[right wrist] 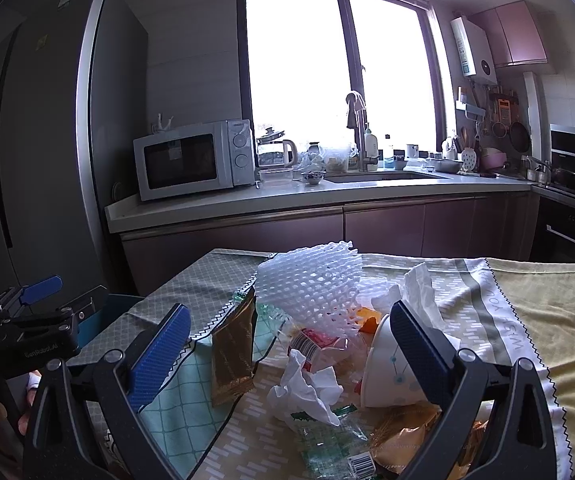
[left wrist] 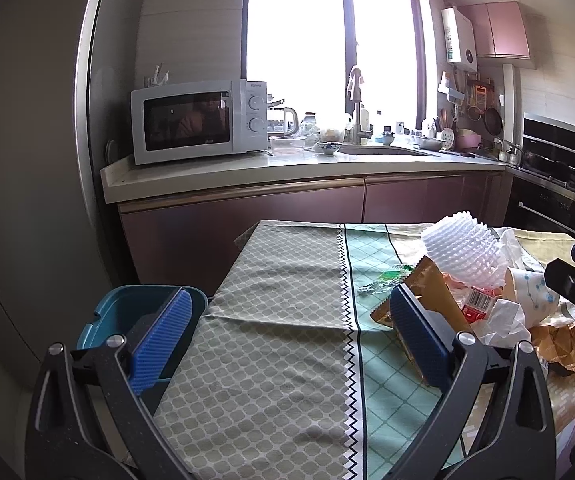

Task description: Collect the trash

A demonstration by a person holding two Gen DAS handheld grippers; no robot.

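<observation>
Right now both claws hover over a cloth-covered table with their jaws spread wide and nothing between the pads. From the left wrist view, the left claw hangs above bare patterned cloth, and a teal bin sits off the table edge at about 9 o'clock, just behind the left pad. The trash pile lies at 2 o'clock from this claw: a white foam net on top, a brown wrapper leaning beside the right pad, a crumpled tissue and a paper cup on its side. The right claw's dark frame shows at the far 3 o'clock edge.

From the right wrist view, the right claw sits directly over the pile. The foam net is at 12 o'clock, the brown wrapper stands near the left pad, the tissue lies between the pads, and the paper cup lies against the right pad. A microwave stands on the counter beyond, at 11 o'clock.
</observation>
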